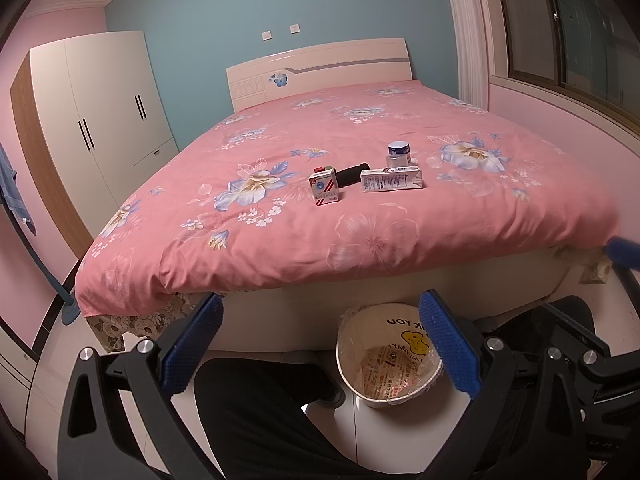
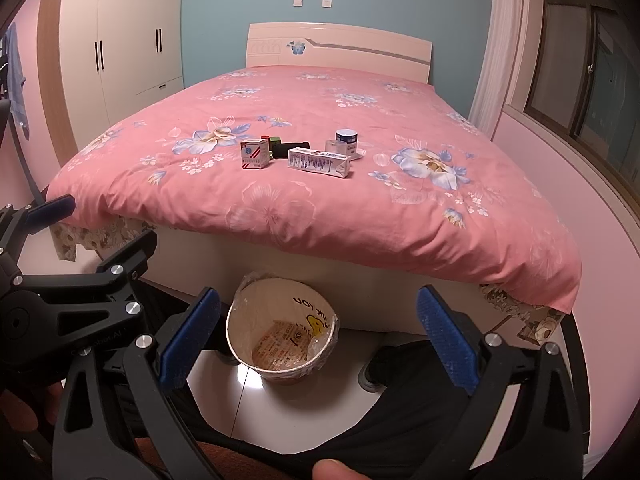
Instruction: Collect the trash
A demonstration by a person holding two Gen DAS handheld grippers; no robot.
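Left gripper (image 1: pixel 320 344) spread wide, empty | right gripper (image 2: pixel 318 336) spread wide, empty | both above lined bin (image 2: pixel 280 340) on floor | cartons (image 2: pixel 320 162), jar (image 2: pixel 346 141) on bed (image 2: pixel 320 208)

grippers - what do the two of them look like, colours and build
Both the left gripper and the right gripper are matte black skeletal frames with triangular cut-outs and silver screw heads. Each finger carries a blue dimpled pad. Faint, unreadable lettering marks the left gripper's body in the right wrist view.

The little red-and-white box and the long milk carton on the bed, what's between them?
A black cylinder lies between the small box and the milk carton, clearest in the left wrist view.
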